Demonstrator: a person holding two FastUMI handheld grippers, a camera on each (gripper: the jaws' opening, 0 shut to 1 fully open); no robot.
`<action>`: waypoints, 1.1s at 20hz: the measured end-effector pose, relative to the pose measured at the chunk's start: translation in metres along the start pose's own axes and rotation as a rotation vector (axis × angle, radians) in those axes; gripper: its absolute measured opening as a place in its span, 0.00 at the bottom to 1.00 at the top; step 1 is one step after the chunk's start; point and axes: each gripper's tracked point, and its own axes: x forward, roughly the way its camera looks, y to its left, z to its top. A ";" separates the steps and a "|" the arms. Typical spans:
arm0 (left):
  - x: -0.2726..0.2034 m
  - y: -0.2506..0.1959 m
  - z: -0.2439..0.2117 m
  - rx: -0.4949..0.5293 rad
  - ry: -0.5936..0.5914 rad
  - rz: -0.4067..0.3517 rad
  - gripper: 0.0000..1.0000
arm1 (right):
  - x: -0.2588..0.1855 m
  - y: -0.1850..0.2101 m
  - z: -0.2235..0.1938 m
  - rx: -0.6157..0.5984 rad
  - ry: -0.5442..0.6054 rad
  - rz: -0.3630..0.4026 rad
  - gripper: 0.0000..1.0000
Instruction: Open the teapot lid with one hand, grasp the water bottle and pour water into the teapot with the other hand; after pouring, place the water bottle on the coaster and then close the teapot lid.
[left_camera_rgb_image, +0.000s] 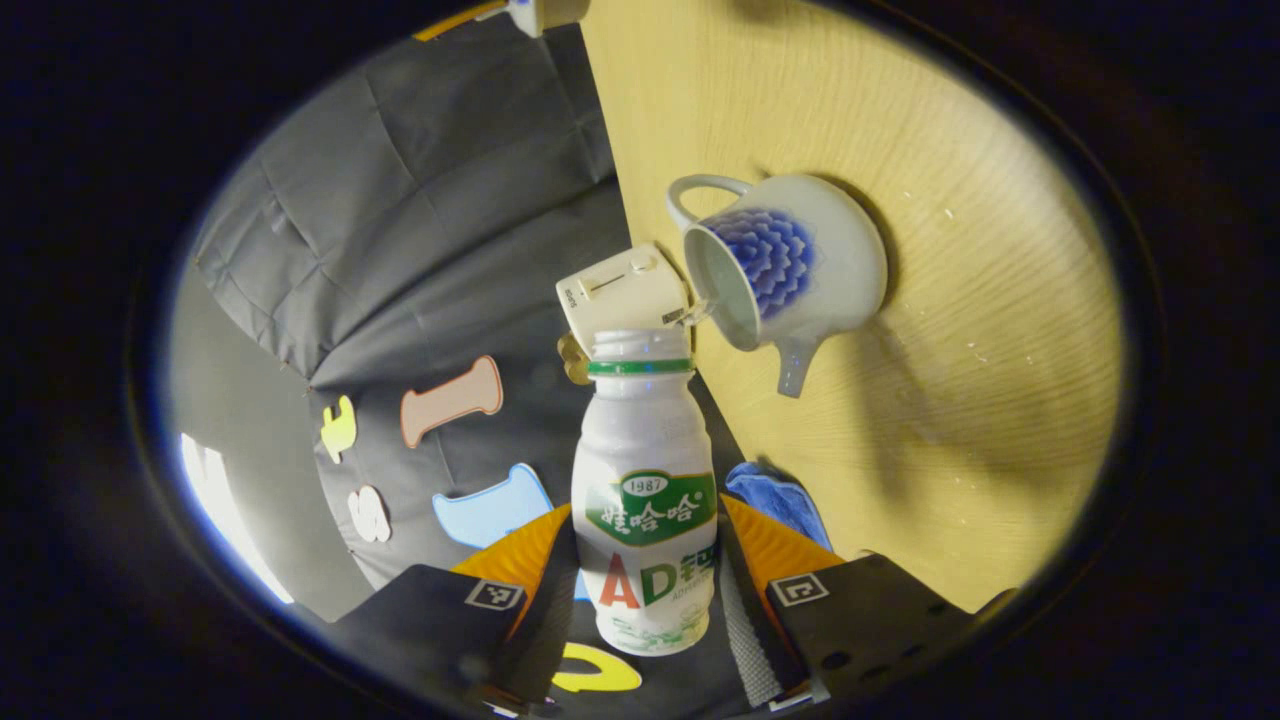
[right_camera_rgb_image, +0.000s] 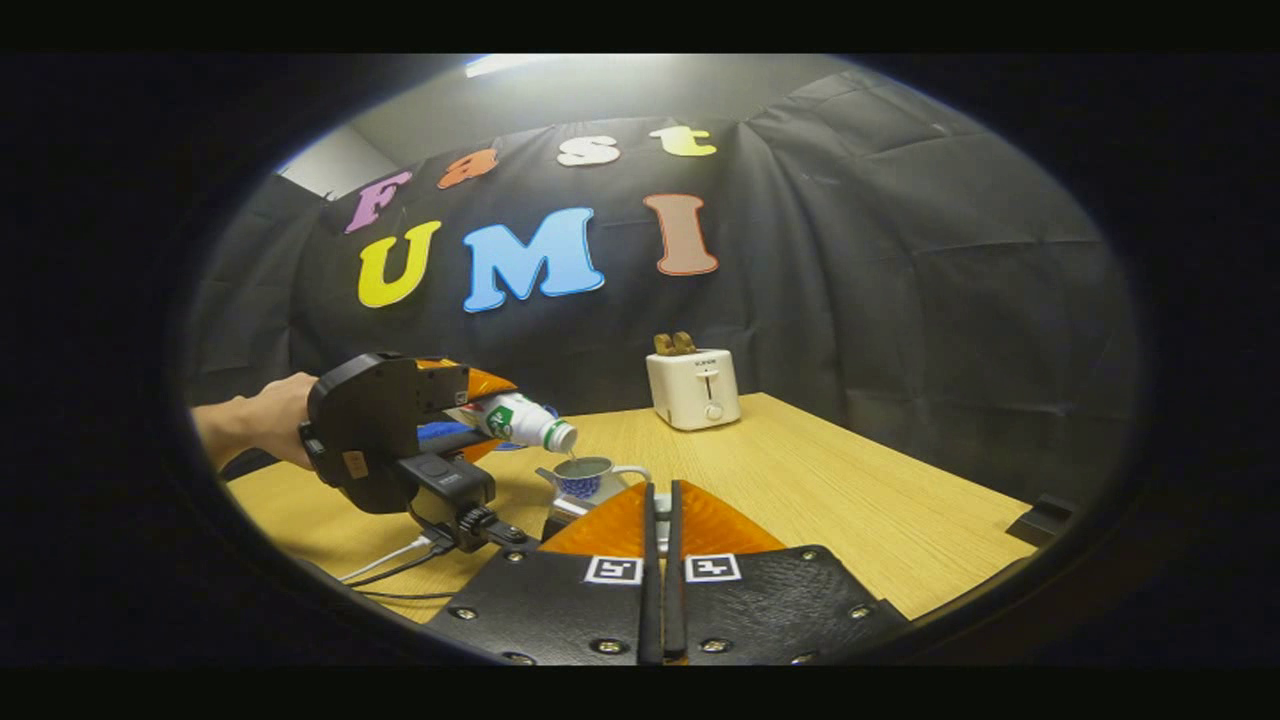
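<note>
Left claw (left_camera_rgb_image: 645, 560) gripping one bottle (left_camera_rgb_image: 647, 500), one teapot (left_camera_rgb_image: 790, 265)

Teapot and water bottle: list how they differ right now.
The teapot stands upright on the table; the water bottle is tipped, mouth down over it, held in the left tongs. The teapot has a blue petal pattern, handle and spout; the bottle has a green-banded neck and printed label. Both are mostly white and open-topped.
</note>
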 end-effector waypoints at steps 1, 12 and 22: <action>0.000 0.002 -0.001 0.009 -0.001 0.001 0.74 | 0.000 0.001 0.001 0.004 0.001 0.003 0.01; -0.001 0.024 0.005 0.071 -0.028 0.043 0.78 | -0.005 -0.002 0.009 0.040 -0.023 0.014 0.01; 0.006 0.002 0.012 -0.075 -0.084 -0.023 0.74 | -0.002 -0.004 0.004 0.049 -0.010 0.014 0.01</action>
